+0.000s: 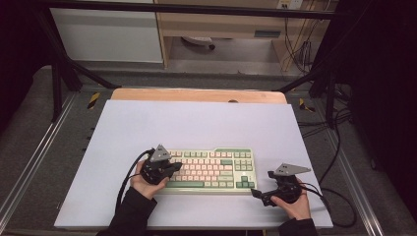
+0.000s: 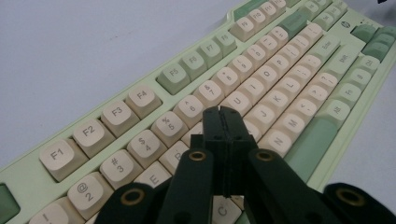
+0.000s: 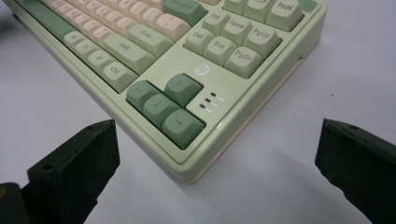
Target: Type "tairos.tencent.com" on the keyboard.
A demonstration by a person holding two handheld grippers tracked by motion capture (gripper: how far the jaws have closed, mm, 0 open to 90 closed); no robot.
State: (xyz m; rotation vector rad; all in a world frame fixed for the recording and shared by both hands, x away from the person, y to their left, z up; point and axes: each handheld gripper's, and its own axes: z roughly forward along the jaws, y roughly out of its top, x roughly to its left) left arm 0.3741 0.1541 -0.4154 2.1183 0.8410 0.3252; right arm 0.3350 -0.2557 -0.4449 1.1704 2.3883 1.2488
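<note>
A green and cream keyboard [image 1: 209, 170] is seen lying flat on the white tabletop [image 1: 196, 128], toward the near edge and slightly left of centre. The left gripper [image 2: 223, 114] is held over the left half of the keys with its jaws pressed together on nothing, the joined tip poised above the letter rows near the T and Y keys; whether a key is actually being touched cannot be told. The right gripper [image 3: 217, 154] is held low beside the keyboard's near right corner, its jaws spread wide, with the green arrow keys [image 3: 163, 105] lying just ahead between them and nothing gripped.

Several slips can be judged likely from here. If the closed left tip is brought down off-centre, two neighbouring keys may be pressed at once, since the caps sit close together and the tip is nearly as broad as one cap. If the push is angled rather than straight down, the keyboard may be slid across the smooth tabletop, as it is not being steadied. Should the right gripper be closed on the corner, the jaws may catch an arrow key rather than the case edge, and the cap may be pried loose. The trailing cable [image 1: 129, 172] may also be dragged across the keys.
</note>
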